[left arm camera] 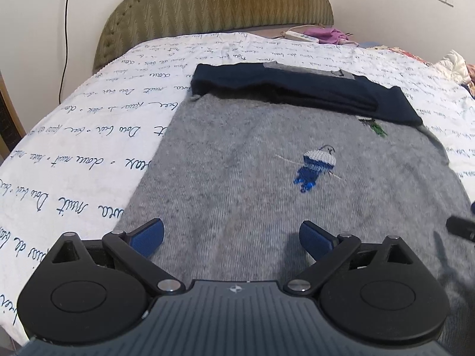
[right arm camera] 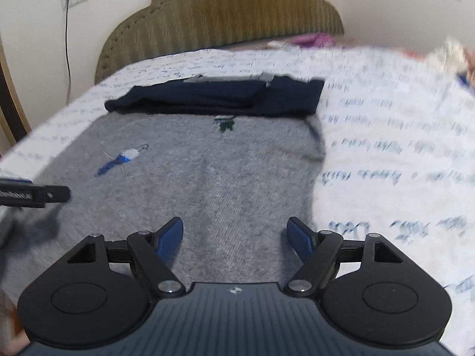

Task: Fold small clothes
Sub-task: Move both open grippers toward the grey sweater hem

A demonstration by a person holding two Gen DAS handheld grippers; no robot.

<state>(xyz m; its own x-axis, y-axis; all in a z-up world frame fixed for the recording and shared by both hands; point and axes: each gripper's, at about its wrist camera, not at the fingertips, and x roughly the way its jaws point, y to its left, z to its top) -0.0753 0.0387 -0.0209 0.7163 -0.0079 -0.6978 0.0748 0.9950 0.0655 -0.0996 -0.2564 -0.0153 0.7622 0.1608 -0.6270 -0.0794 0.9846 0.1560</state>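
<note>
A grey knit sweater (left arm camera: 237, 184) lies flat on the bed, with a small blue and white stitched figure (left arm camera: 316, 166) on it. Its dark navy sleeves (left arm camera: 297, 89) are folded across the far end. My left gripper (left arm camera: 231, 225) hovers open over the sweater's near left part with nothing between its blue pads. In the right wrist view the same sweater (right arm camera: 225, 178) and navy sleeves (right arm camera: 219, 98) show, blurred. Near the sweater's right edge, my right gripper (right arm camera: 235, 222) is also open and holds nothing. A black finger (right arm camera: 44, 195) of the left gripper pokes in from the left.
The bed is covered by a white sheet (left arm camera: 83, 154) printed with dark script. An olive padded headboard (left arm camera: 219, 3) stands behind it. A power strip (left arm camera: 299, 36) and purple cloth (left arm camera: 326, 34) lie at the far right, and a black cable (left arm camera: 63, 44) hangs on the wall.
</note>
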